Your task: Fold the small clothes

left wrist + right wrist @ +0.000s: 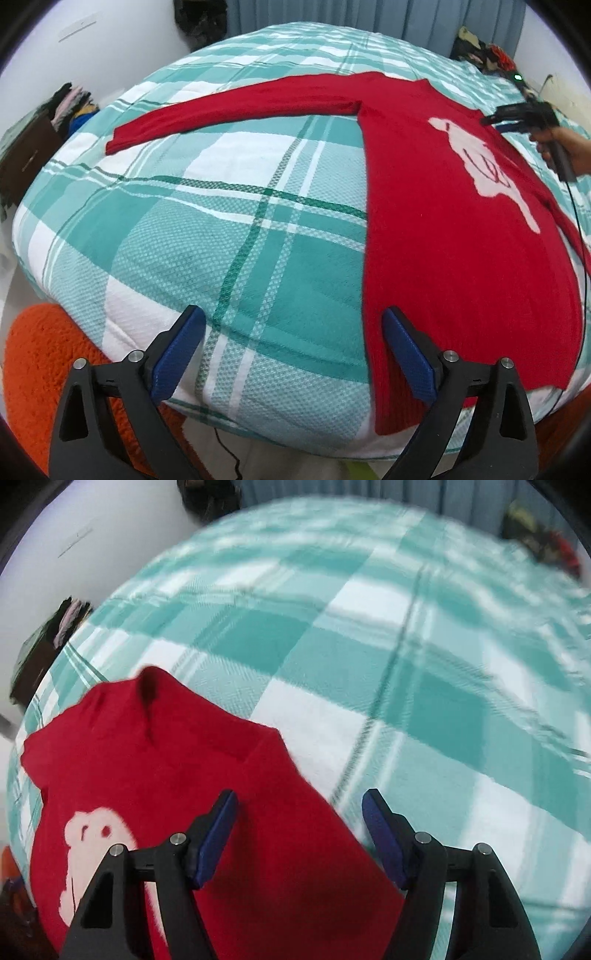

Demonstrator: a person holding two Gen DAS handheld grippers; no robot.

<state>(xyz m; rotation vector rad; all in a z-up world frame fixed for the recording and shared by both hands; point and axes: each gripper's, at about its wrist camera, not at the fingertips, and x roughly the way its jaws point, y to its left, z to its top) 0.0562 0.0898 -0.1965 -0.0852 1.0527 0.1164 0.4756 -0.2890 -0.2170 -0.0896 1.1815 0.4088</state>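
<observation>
From the left wrist, the red knitted sweater lay flat on the teal-and-white checked bed, one sleeve outstretched; the left hand-held gripper gaped wide and empty at its hem. From the right wrist, blurred, the right hand-held gripper stood parted over the sweater's shoulder, gripping nothing.

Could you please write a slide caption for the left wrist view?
Open left hand-held gripper hovers at the hem of a red sweater spread on a plaid bed.

Teal plaid bedspread, orange rug, grey curtain, clothes pile.
</observation>
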